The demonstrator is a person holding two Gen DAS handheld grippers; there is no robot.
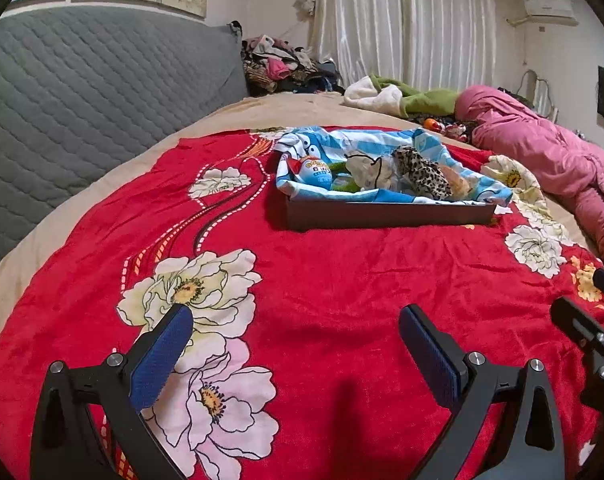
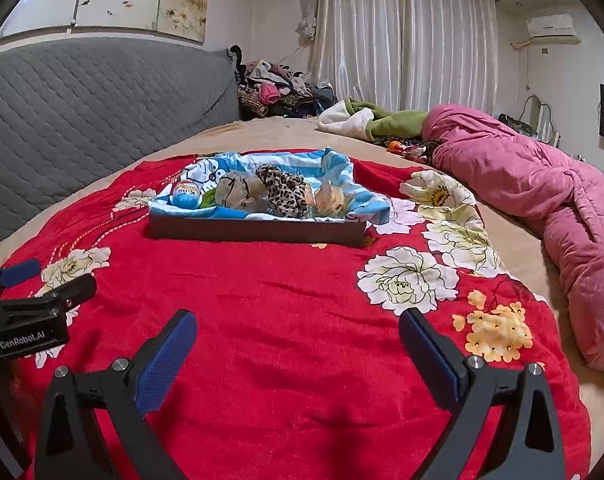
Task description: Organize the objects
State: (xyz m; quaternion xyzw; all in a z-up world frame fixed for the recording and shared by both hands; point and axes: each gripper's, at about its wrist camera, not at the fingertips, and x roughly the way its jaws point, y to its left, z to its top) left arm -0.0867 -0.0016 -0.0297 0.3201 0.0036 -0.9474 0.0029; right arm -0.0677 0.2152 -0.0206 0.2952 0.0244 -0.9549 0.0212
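Left wrist view: the left gripper [image 1: 295,344] is held low over a red plush blanket [image 1: 342,272] printed with large white and pink flowers; its two black fingers, faced with ribbed blue pads [image 1: 161,360], are spread wide and nothing is gripped. A shallow dark rectangular tray [image 1: 390,216] is seen on the blanket, well beyond the fingertips and slightly to the right. The tray is lined with a crumpled blue-and-white cartoon-print cloth [image 1: 342,144]. Inside, from left to right, lie a glossy egg-shaped toy [image 1: 316,174], a green item [image 1: 342,188], a pale wrinkled cloth piece [image 1: 368,170], a leopard-print fabric bundle [image 1: 420,174] and a soft orange-tan item [image 1: 458,182]. A quilted grey headboard [image 1: 81,92] is at far left, and a puffy pink quilt [image 1: 542,148] is at far right.

Right wrist view: the right gripper [image 2: 297,346] is likewise released, with blue pads [image 2: 169,360] wide apart over the blanket [image 2: 281,300]. The tray [image 2: 257,232] is seen far ahead and slightly left of it. The left gripper's black body [image 2: 25,320] is at the left edge.
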